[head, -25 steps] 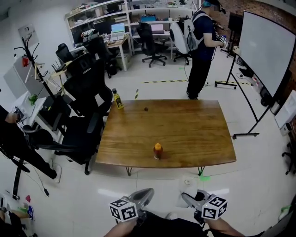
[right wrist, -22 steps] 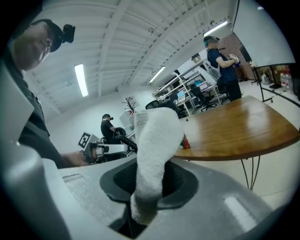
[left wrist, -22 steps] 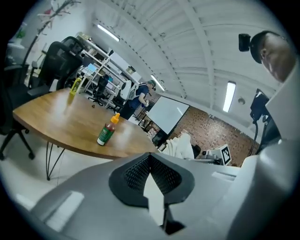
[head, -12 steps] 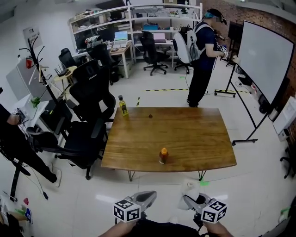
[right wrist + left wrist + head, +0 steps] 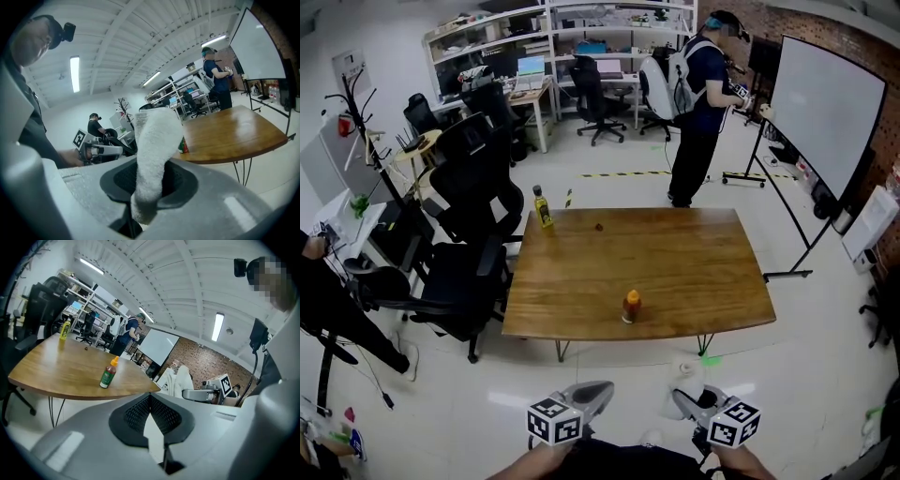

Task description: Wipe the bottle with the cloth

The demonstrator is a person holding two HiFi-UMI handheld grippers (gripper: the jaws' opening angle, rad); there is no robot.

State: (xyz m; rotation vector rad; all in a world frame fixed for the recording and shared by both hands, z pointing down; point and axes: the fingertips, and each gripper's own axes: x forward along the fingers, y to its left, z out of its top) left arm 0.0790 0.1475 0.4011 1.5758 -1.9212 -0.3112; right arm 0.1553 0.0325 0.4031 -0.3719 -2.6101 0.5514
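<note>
A small bottle [image 5: 631,307] with an orange cap and a red and green label stands upright near the front edge of the wooden table [image 5: 694,262]. The left gripper view shows this bottle [image 5: 108,373] ahead, and in the right gripper view it [image 5: 183,146] peeks out beside the cloth. My right gripper [image 5: 682,401] is shut on a white cloth [image 5: 152,154] that sticks up between its jaws. My left gripper [image 5: 598,392] is shut and empty. Both grippers hang low over the floor, well short of the table.
A yellow bottle [image 5: 542,208] stands at the table's far left corner, with a small dark object [image 5: 598,226] near it. Black office chairs [image 5: 469,216] crowd the table's left side. A person [image 5: 694,112] stands beyond the table, and a whiteboard [image 5: 825,122] is at the right.
The head view has shifted slightly, so the table sits a little differently in the frame. Both grippers stay low in front of me, unchanged.
</note>
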